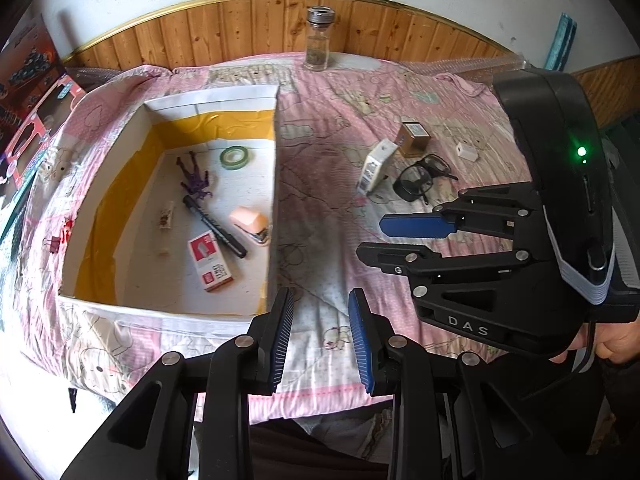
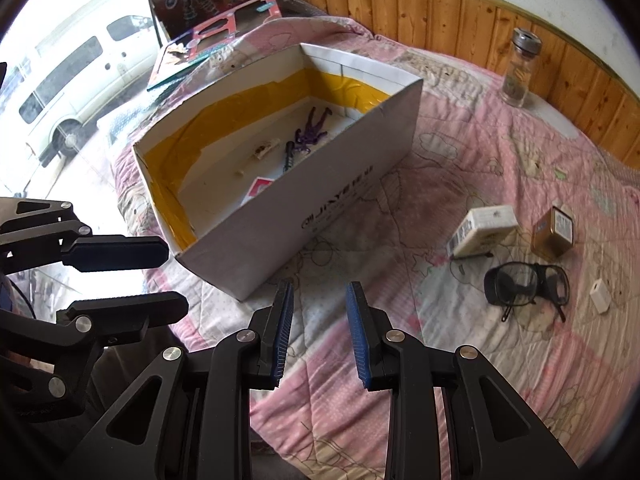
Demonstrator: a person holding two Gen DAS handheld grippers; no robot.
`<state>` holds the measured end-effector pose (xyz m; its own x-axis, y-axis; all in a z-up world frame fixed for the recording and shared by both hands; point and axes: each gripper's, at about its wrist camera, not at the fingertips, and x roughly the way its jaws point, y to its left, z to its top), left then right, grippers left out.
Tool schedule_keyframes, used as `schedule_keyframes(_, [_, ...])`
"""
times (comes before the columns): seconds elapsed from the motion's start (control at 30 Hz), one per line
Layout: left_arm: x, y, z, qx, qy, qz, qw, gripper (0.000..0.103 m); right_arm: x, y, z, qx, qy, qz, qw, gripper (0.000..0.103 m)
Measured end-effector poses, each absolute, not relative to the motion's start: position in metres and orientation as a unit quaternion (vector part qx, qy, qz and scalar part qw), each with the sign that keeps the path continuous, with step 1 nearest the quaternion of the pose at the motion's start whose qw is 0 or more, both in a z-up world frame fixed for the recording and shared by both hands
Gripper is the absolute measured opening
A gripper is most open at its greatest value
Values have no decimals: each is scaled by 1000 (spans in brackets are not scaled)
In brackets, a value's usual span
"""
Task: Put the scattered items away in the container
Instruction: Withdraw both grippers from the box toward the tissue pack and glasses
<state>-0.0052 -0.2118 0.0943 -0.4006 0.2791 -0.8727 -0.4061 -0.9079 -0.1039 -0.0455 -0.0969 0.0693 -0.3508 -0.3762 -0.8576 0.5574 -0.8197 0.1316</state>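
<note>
Left gripper (image 1: pixel 321 338): jaws apart, holding nothing, over the quilt (image 1: pixel 332 248) just short of the box's near right corner.
Right gripper (image 2: pixel 320 330): jaws apart, holding nothing, right of the box.
Box (image 1: pixel 276 184): open on the quilt; inside lie a red-and-white packet (image 1: pixel 210 260), marker (image 1: pixel 214 226), pink stapler (image 1: pixel 250 220), purple figure (image 1: pixel 194 178) and green tape roll (image 1: pixel 237 157).
Still out, right of the box: white carton (image 2: pixel 482 230), glasses (image 2: pixel 526 282), brown tin (image 2: pixel 554 232), small white block (image 2: pixel 600 294).
Farthest from the box: glass jar (image 1: pixel 318 38), by the wood panelling.
</note>
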Motion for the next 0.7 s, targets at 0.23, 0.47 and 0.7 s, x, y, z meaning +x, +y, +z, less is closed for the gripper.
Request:
schedule_keyframes(0.23, [-3,-195,93,-508,61,830,222,30,-43,-80,61,498,75,-817,280,29])
schedule_keyframes(0.47, [-5,-183,91,-507,68,828,230,30,-44,-63,58,500,57,-821,270,29])
schedule_keyframes(0.7, [-9,-169,87,-509,73,824,237,30,-46,-35,51,504,28,-826,249,29])
